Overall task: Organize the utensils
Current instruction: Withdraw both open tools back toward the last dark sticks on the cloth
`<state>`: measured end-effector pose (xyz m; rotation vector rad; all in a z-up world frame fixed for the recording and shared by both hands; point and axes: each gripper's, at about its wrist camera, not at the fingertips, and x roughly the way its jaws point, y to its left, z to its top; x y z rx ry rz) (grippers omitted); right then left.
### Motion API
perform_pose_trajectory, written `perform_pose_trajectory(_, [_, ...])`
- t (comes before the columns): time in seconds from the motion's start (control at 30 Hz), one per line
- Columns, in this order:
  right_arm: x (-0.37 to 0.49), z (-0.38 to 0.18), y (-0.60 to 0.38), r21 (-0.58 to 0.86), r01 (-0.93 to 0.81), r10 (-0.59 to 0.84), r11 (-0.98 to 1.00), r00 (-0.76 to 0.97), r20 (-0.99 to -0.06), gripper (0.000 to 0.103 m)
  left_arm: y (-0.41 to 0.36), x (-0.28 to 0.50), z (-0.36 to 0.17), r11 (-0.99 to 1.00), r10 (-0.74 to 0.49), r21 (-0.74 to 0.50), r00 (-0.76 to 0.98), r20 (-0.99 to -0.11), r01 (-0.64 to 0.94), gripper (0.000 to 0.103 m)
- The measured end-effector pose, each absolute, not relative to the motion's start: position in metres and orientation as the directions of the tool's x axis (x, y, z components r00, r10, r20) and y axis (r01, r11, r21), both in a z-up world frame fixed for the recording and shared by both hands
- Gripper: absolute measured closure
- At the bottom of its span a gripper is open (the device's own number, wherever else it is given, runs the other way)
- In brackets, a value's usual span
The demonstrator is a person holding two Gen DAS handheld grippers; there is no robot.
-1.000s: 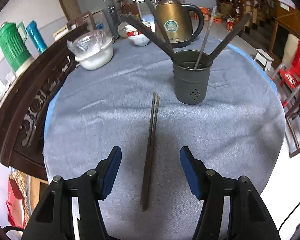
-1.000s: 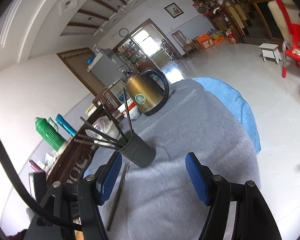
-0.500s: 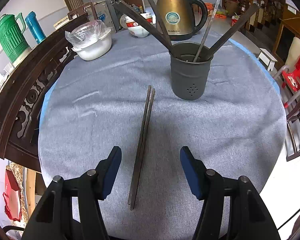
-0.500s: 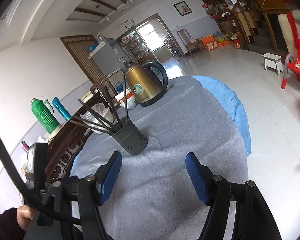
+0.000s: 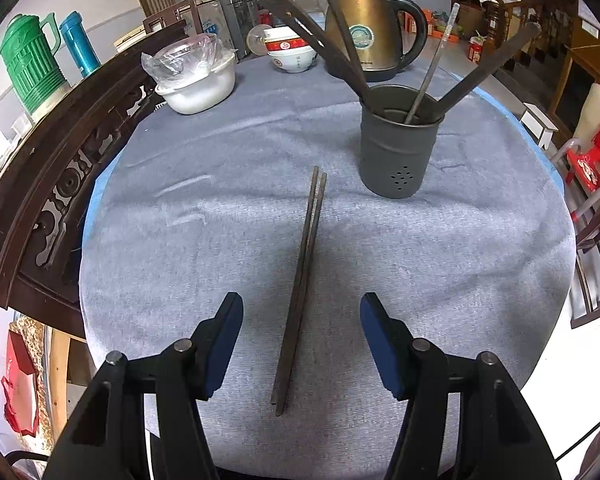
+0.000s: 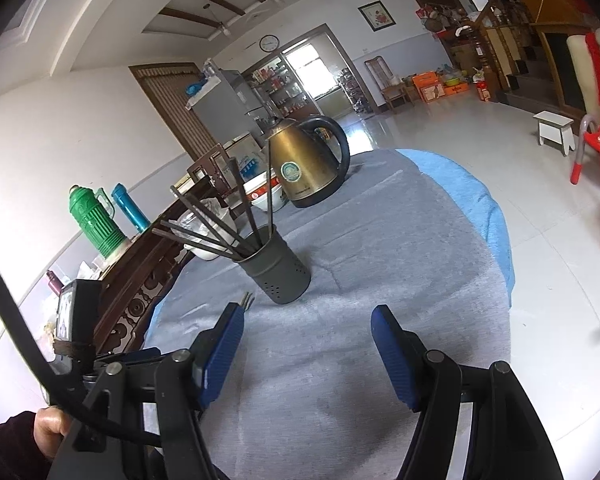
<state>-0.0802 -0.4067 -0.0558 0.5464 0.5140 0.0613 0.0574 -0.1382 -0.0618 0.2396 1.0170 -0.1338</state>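
while the left gripper (image 5: 302,338) hangs over the table w/ its blue pads spread wide and gripping nothing, the left wrist view shows the chopstick pair (image 5: 302,276) lying flat on the grey cloth (image 5: 188,216), running lengthwise btwn the pads. vs a sec ago the pair sits about the same in frame; half a sec back it had slid a bit left, now it's centred again, so this hand has only re-aimed, not come down. the utensil cup (image 5: 398,146) stands just beyond and to the right of the pair's far tips, already holding several dark sticks and one pale rod. kettle (image 5: 370,32), red-rimmed bowl (image 5: 292,50) and plastic-covered white bowl (image 5: 200,80) sit farther back.

right wrist view: the right gripper (image 6: 306,352) is also spread, nothing btwn its pads, over bare cloth. compared w/ a sec ago the frame has rolled toward level and the cup (image 6: 278,268) has drifted nearer centre. only the pair's tips (image 6: 245,300) peek past the left pad. the left gripper's body (image 6: 76,320) and a hand (image 6: 50,428) show at lower left.

meaning, imo: pair not yet picked up; left hand is lined up, so next is prob lower, close on the sticks, then drop them into the cup.
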Motion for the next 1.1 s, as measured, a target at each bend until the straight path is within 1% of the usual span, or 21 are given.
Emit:
perform_pose_trajectory(0.27, [-0.072, -0.053, -0.39, 0.492, 0.064, 0.196, 0.868, 0.867, -0.459, 0.033, -0.131, 0.062, -0.063, 0.964, -0.018, 0.123, 0.52, -0.854, 0.235, 0.041])
perform_pose_trajectory(0.53, [-0.055, -0.049, -0.364, 0.473, 0.034, 0.218, 0.88, 0.857, -0.467, 0.033, -0.107, 0.072, -0.058, 0.97, -0.014, 0.121, 0.545, -0.838, 0.211, 0.041])
perform_pose_trajectory(0.87, [-0.031, -0.047, -0.31, 0.43, -0.02, 0.253, 0.902, 0.832, -0.493, 0.033, -0.059, 0.083, -0.059, 0.979, -0.037, 0.085, 0.567, -0.823, 0.188, 0.041])
perform_pose_trajectory(1.1, [-0.011, -0.044, -0.276, 0.421, -0.027, 0.261, 0.907, 0.818, -0.512, 0.033, -0.009, 0.08, -0.061, 0.983, -0.057, 0.061, 0.605, -0.794, 0.172, 0.041])
